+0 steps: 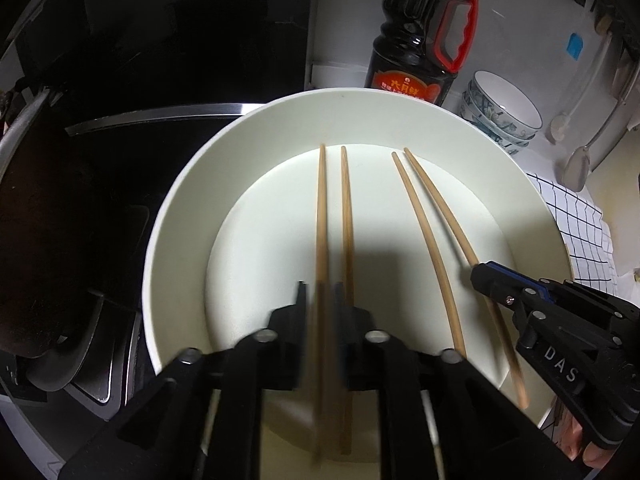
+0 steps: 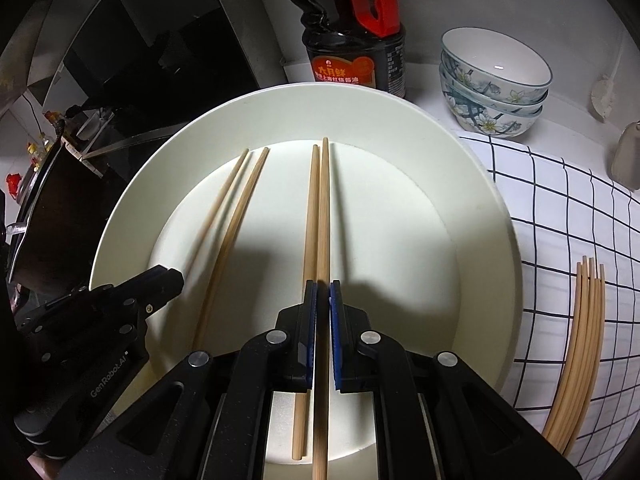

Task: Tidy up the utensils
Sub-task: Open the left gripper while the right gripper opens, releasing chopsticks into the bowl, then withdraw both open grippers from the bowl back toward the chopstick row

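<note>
A white plate (image 1: pixel 180 200) (image 2: pixel 132 208) holds two pairs of wooden chopsticks, all pointing away from me. In the left wrist view my left gripper (image 1: pixel 320 290) stands over the left pair (image 1: pixel 346 208); its jaws are slightly apart, with one blurred chopstick (image 1: pixel 321 240) between them and not pressed. The right wrist view shows that gripper (image 2: pixel 170 276) beside this pair (image 2: pixel 236 216). My right gripper (image 2: pixel 324 286) (image 1: pixel 482 274) is shut on the right chopstick (image 2: pixel 325 208) of the other pair. Its mate (image 2: pixel 311 216) lies on the plate under the left finger.
Behind the plate stands a dark soy sauce bottle (image 1: pixel 416 40) (image 2: pixel 352 60), with stacked flowered bowls (image 1: pixel 504 112) (image 2: pixel 496 84) to its right. A checked cloth (image 2: pixel 560 220) at the right carries several more chopsticks (image 2: pixel 580 340). A black hob (image 1: pixel 120 80) and dark pan (image 1: pixel 40 240) fill the left.
</note>
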